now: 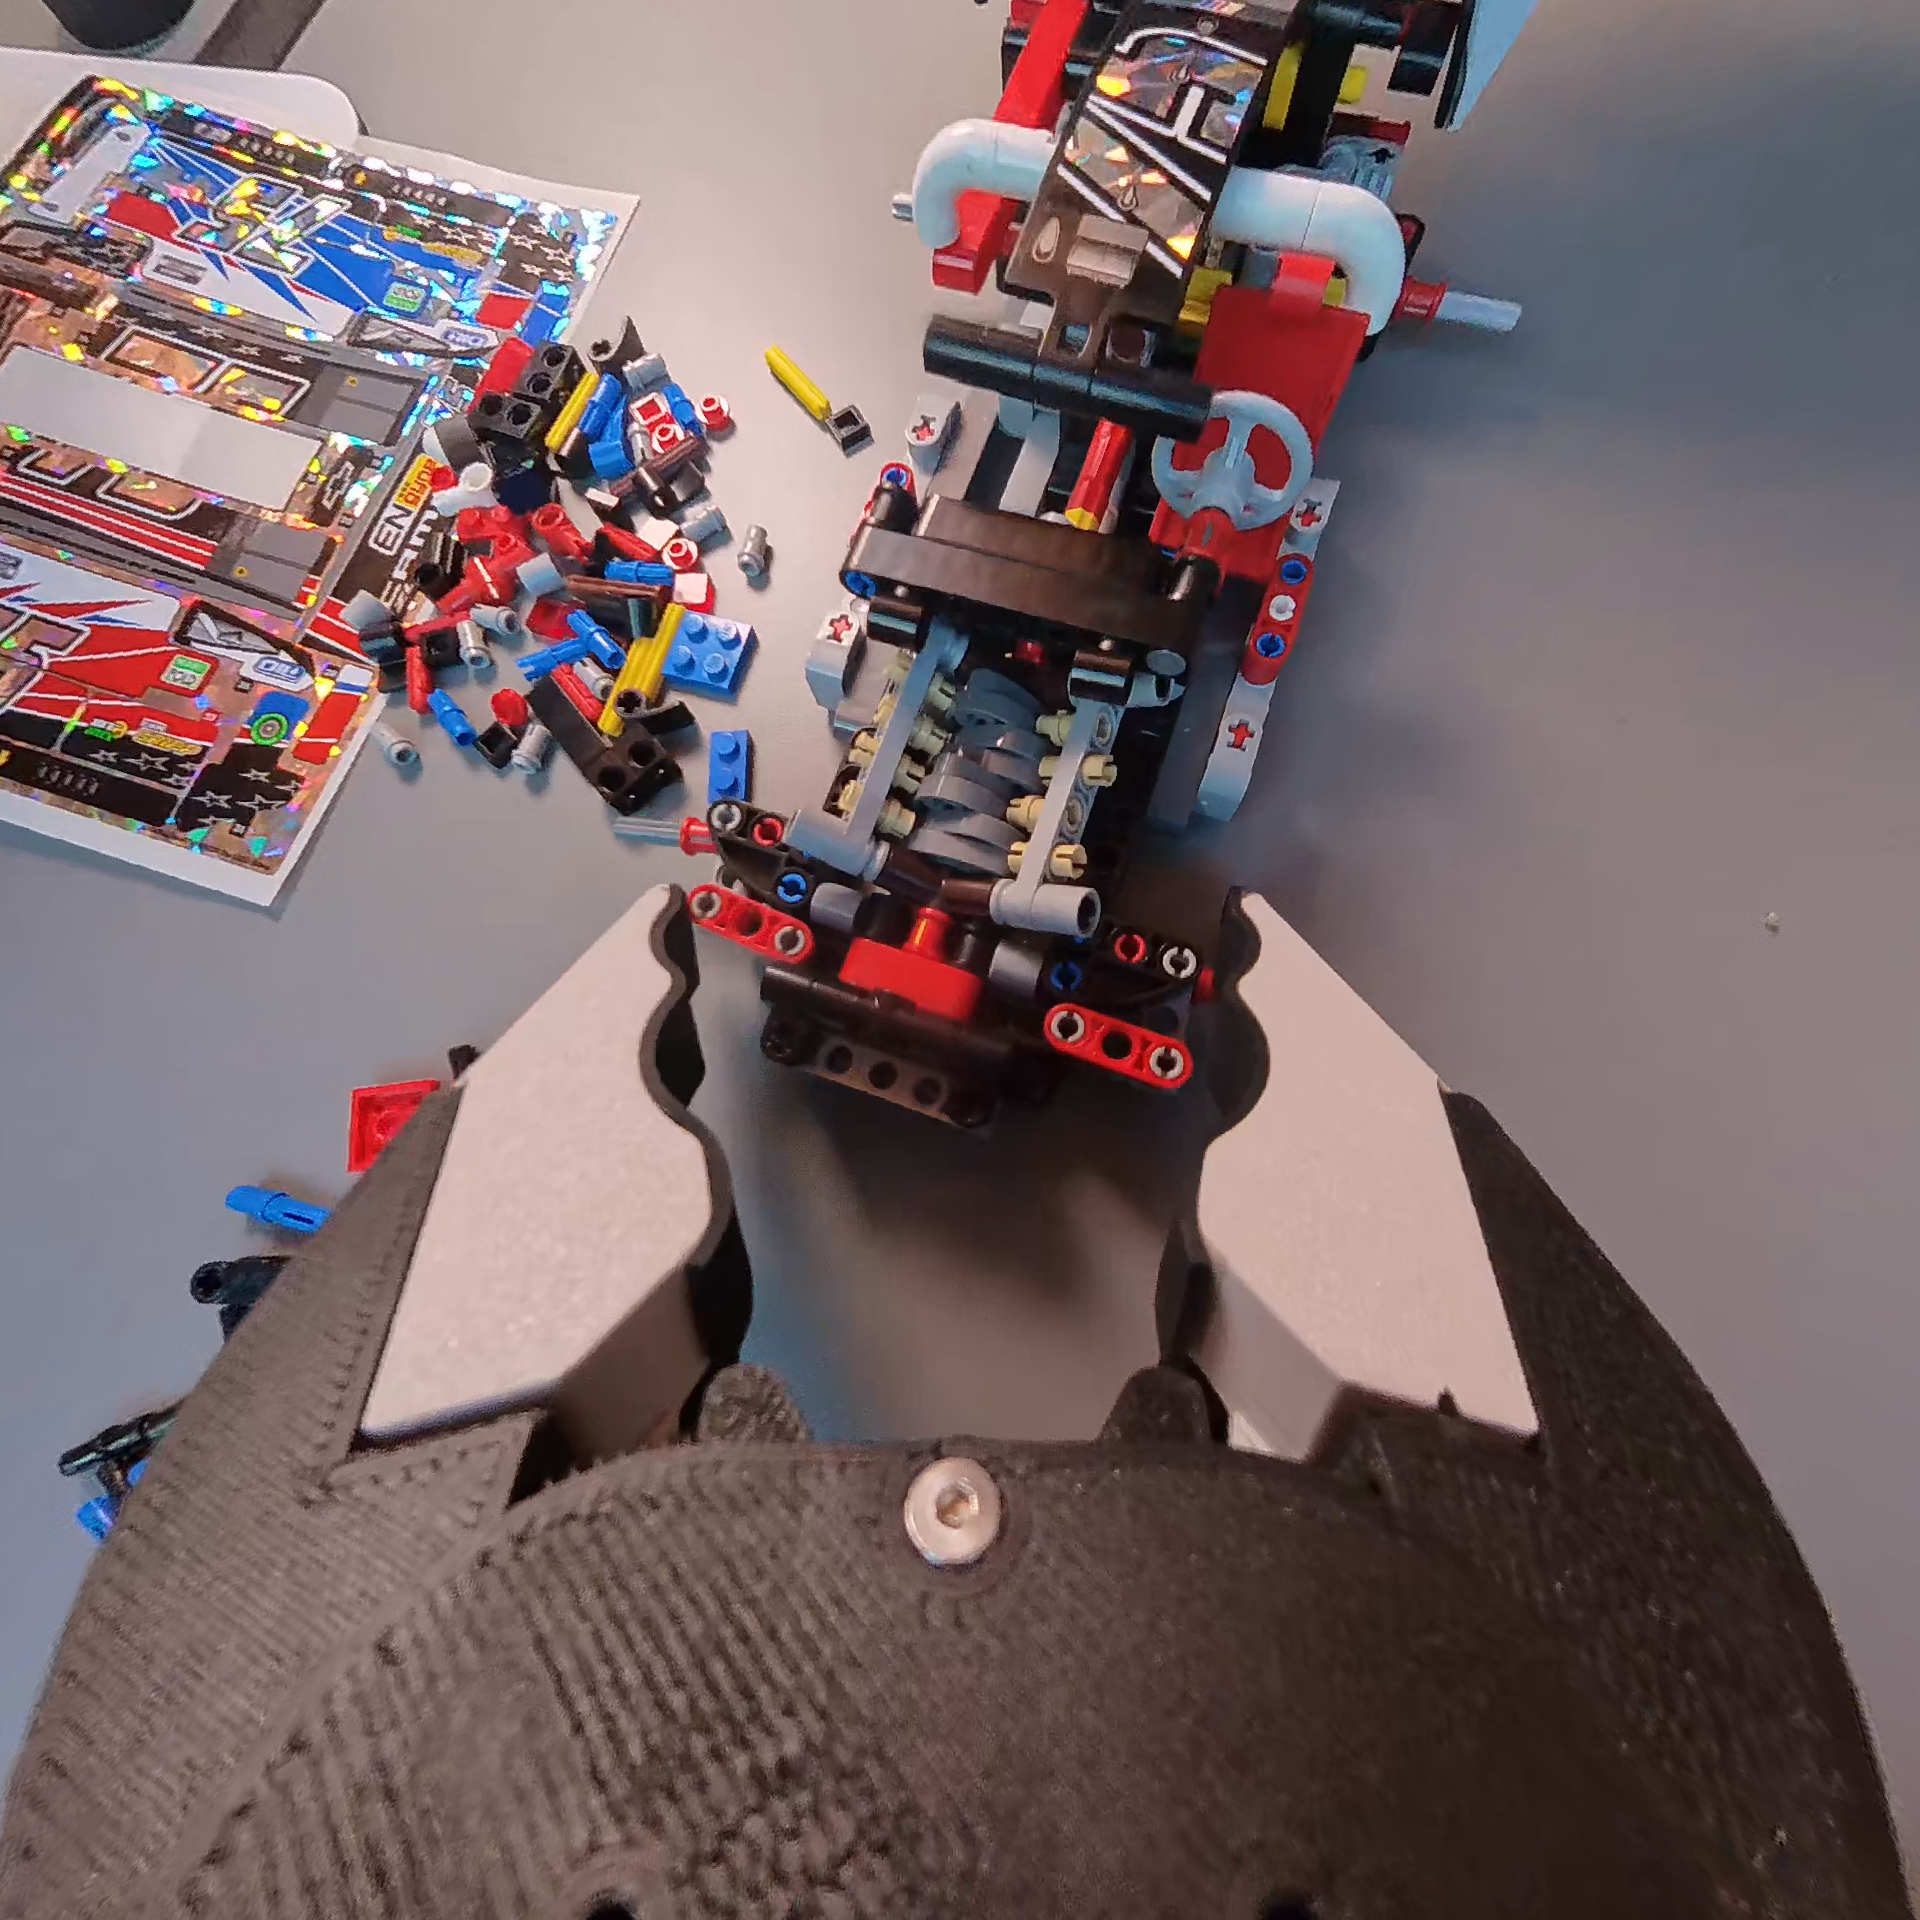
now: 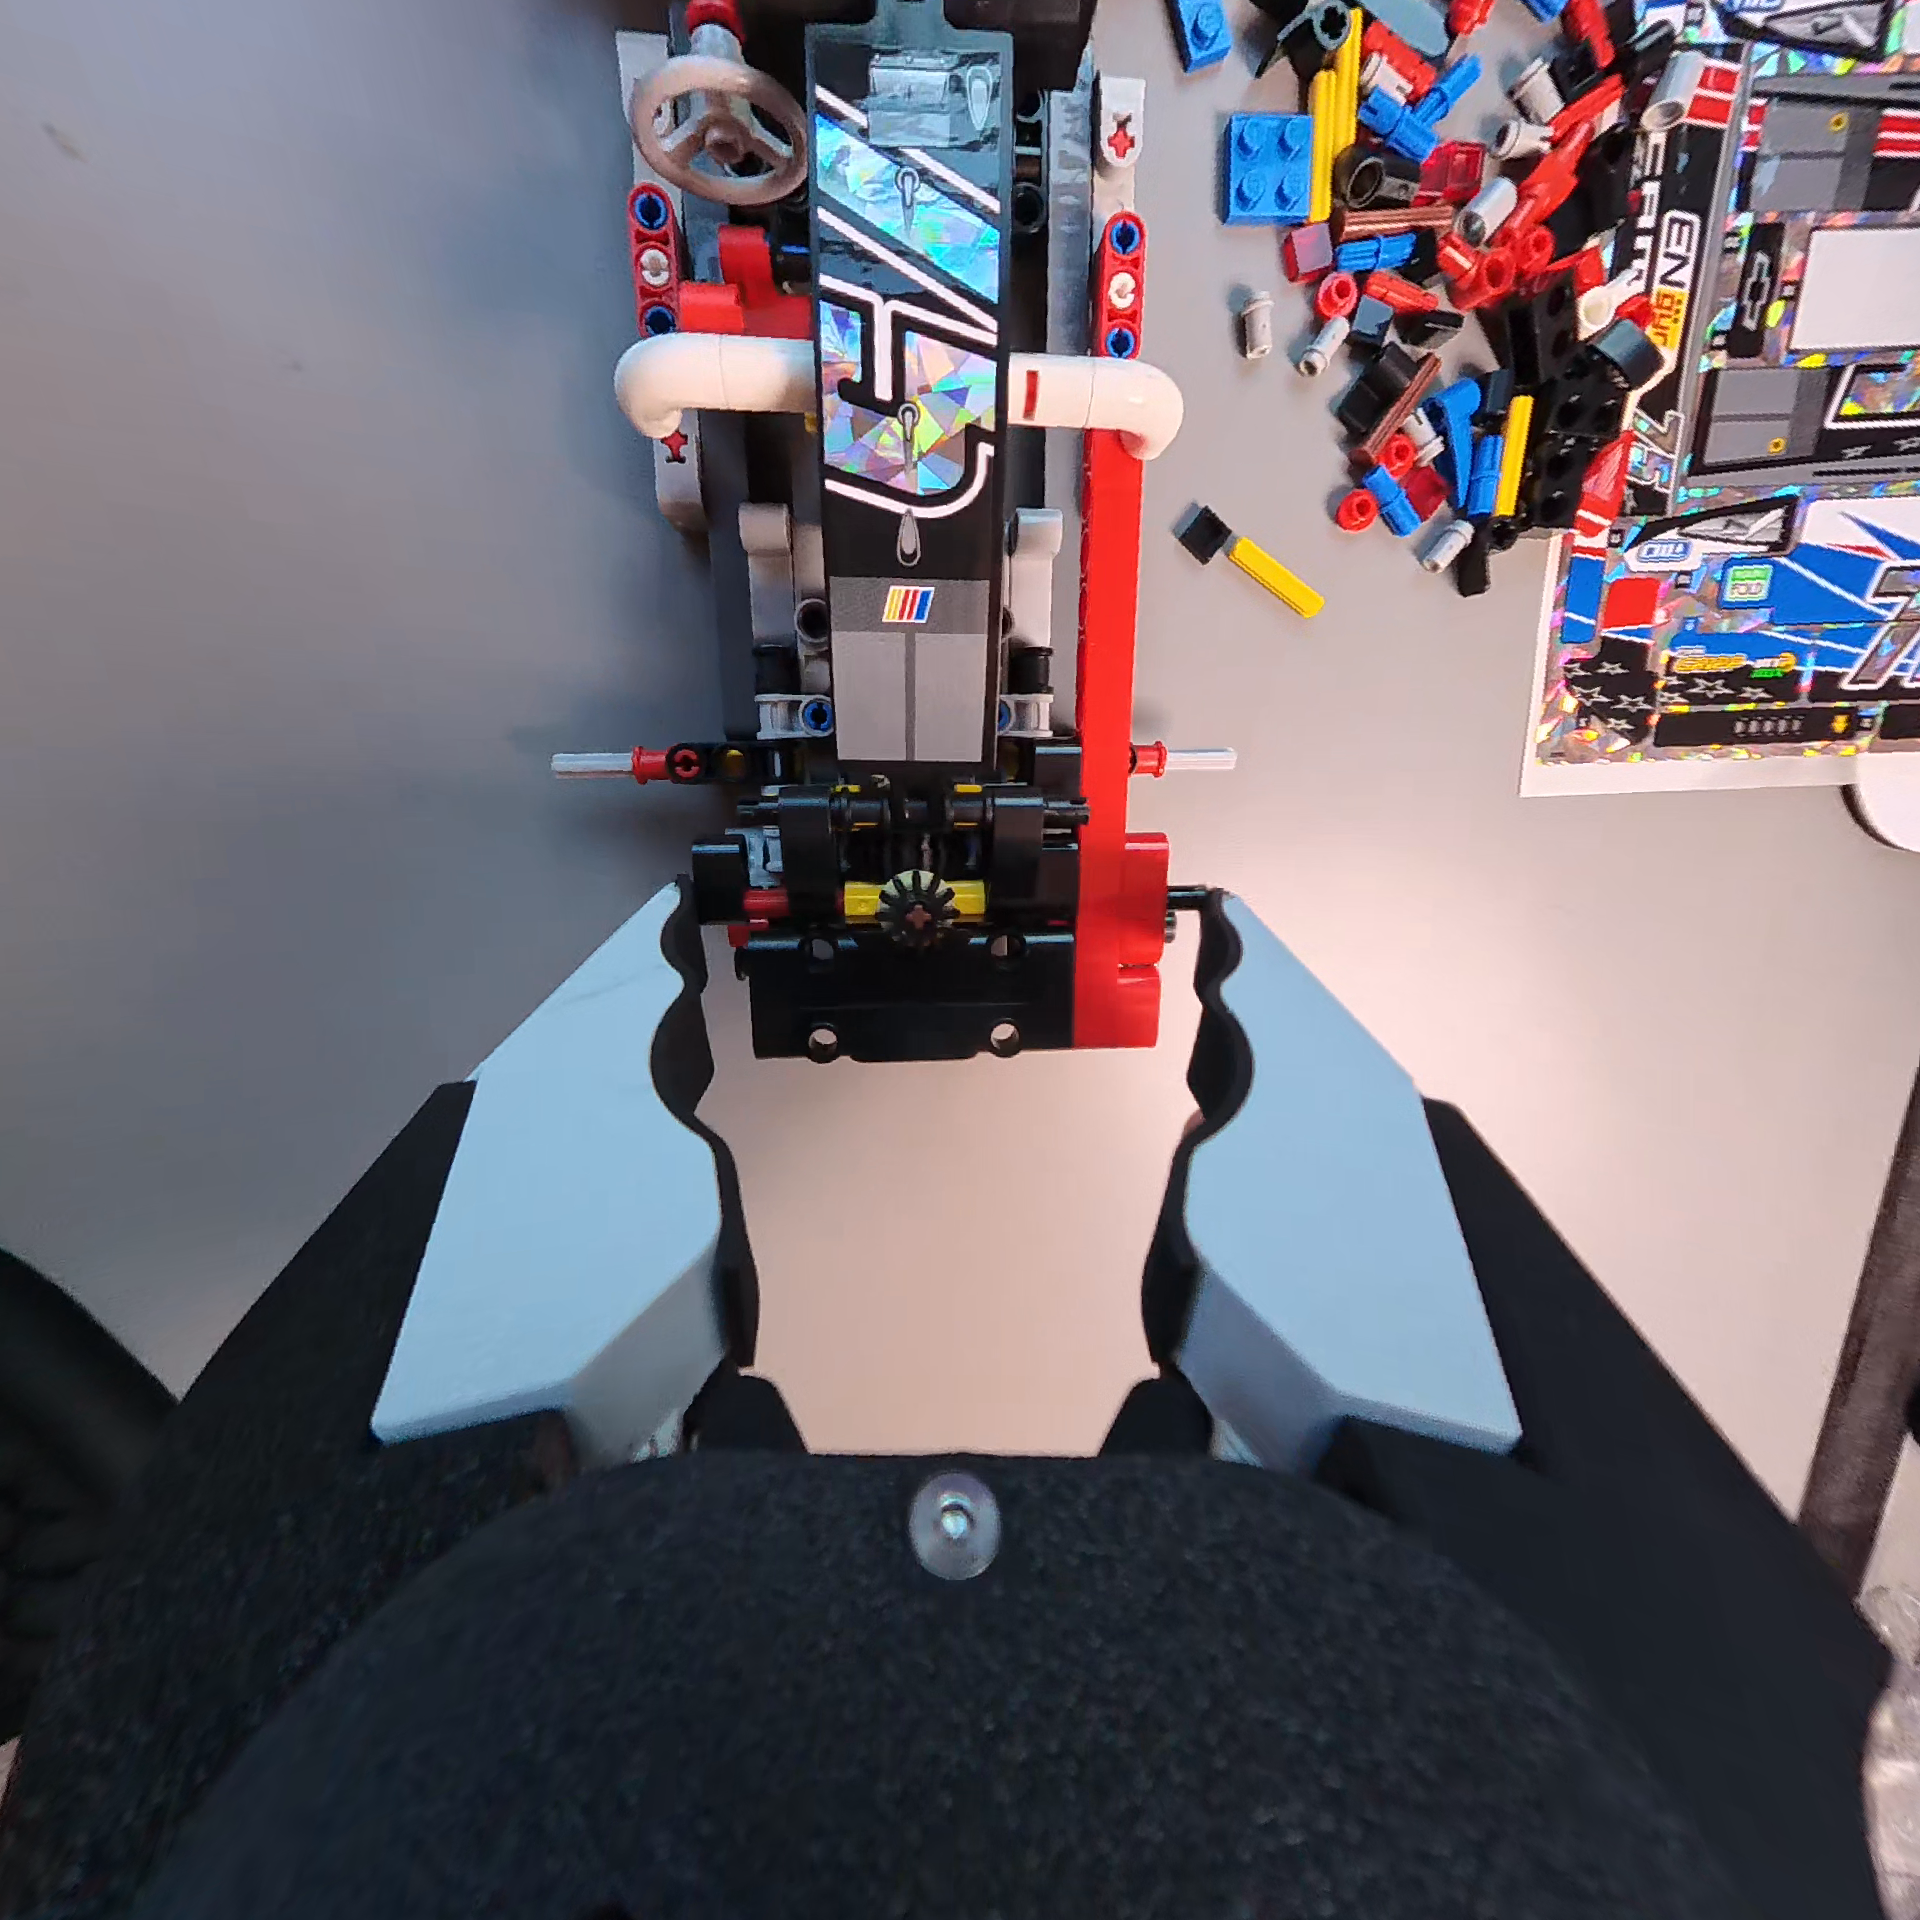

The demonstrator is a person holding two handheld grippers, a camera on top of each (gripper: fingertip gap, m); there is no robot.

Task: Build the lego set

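Left view shows the car's (image 1: 1049,665) engine (right: rear gear (image 2: 916,906)).

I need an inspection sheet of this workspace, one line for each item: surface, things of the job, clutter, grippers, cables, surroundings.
Surface: grey table, matte, a few small specks.
Job's things: partly built lego car lying flat, with grey steering wheel and holographic centre panel; pile of loose pieces beside it; sticker sheet next to the pile.
Clutter: yellow axle with black connector lying apart from the pile; red plate and blue pin near the left gripper.
Grippers: left gripper open, fingers either side of the car's engine end; right gripper open around the opposite end.
Cables: nothing seen.
Surroundings: dark upright bar at the right edge of the right wrist view.
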